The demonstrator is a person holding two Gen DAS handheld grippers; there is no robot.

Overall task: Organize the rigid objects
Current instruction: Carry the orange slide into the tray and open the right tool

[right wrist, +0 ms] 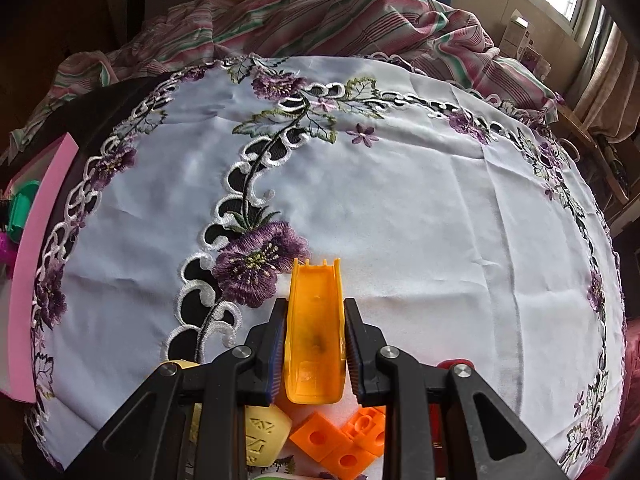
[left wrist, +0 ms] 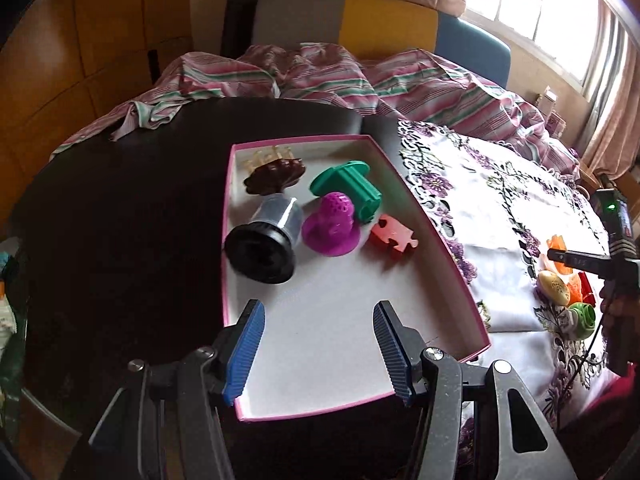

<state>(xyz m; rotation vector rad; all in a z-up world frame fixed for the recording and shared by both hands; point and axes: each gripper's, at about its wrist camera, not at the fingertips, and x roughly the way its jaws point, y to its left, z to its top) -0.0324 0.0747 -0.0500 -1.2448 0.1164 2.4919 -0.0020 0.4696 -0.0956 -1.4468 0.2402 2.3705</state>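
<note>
My left gripper (left wrist: 319, 314) hangs open over the near, bare part of a pink-rimmed white box (left wrist: 439, 232), with nothing between its blue pads. The box's far half holds a black and silver cylinder (left wrist: 264, 244), a magenta perforated cup (left wrist: 330, 226), a green spool (left wrist: 348, 188), a red puzzle-shaped piece (left wrist: 394, 236) and a brown toothed clip (left wrist: 276, 176). My right gripper (right wrist: 316, 308) is shut on a long orange plastic channel piece (right wrist: 314, 332) that sticks out past the fingertips, above the white embroidered cloth (right wrist: 400, 208).
Under the right gripper lie orange holed blocks (right wrist: 344, 444) and a cream embossed oval (right wrist: 264, 436). The left wrist view shows this pile with a green round piece (left wrist: 582, 314). The box's pink wall (right wrist: 36, 264) stands left of the cloth. A striped sheet (left wrist: 360, 80) is bunched behind the dark table.
</note>
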